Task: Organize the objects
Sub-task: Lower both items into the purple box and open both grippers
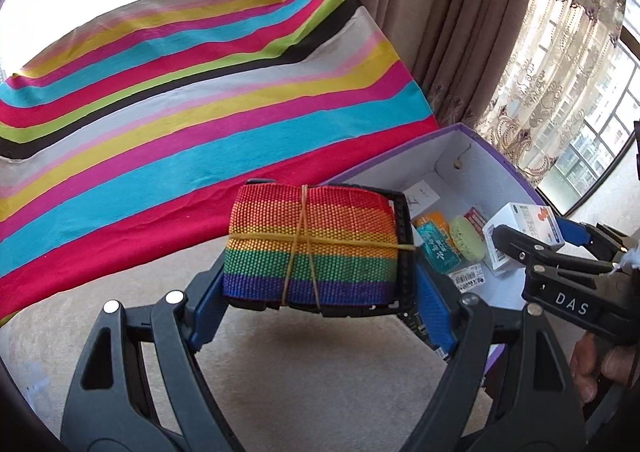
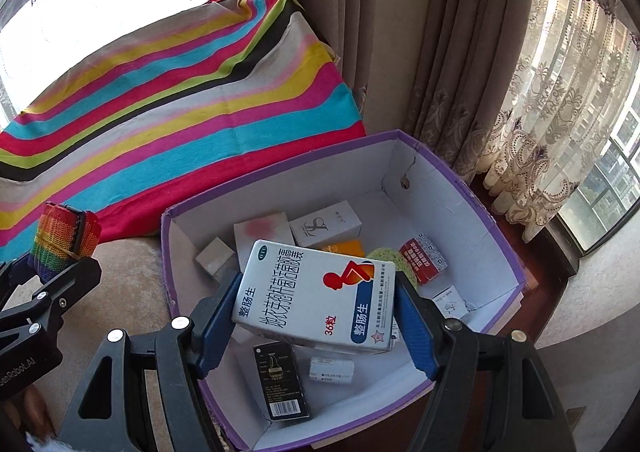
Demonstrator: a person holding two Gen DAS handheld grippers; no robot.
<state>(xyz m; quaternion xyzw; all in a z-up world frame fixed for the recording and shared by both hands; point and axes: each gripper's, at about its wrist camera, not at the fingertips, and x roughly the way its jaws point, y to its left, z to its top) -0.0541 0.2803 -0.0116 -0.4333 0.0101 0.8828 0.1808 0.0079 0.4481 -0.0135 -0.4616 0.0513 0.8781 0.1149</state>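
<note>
My left gripper [image 1: 320, 288] is shut on a rolled rainbow strap [image 1: 312, 244] bound with a rubber band and holds it in the air left of the purple box [image 1: 516, 168]. The strap also shows at the left of the right wrist view [image 2: 64, 236]. My right gripper [image 2: 316, 308] is shut on a white medicine box [image 2: 316, 292] with a red figure and holds it over the open purple box [image 2: 504, 240]. The medicine box also shows in the left wrist view [image 1: 524, 228].
The purple box holds several small packages: a black box [image 2: 282, 384], a white roll [image 2: 332, 370], a red-white box [image 2: 424, 258], a green sponge [image 1: 466, 238]. A striped cloth [image 1: 192, 112] covers the seat behind. Curtains [image 2: 460, 72] and a window stand to the right.
</note>
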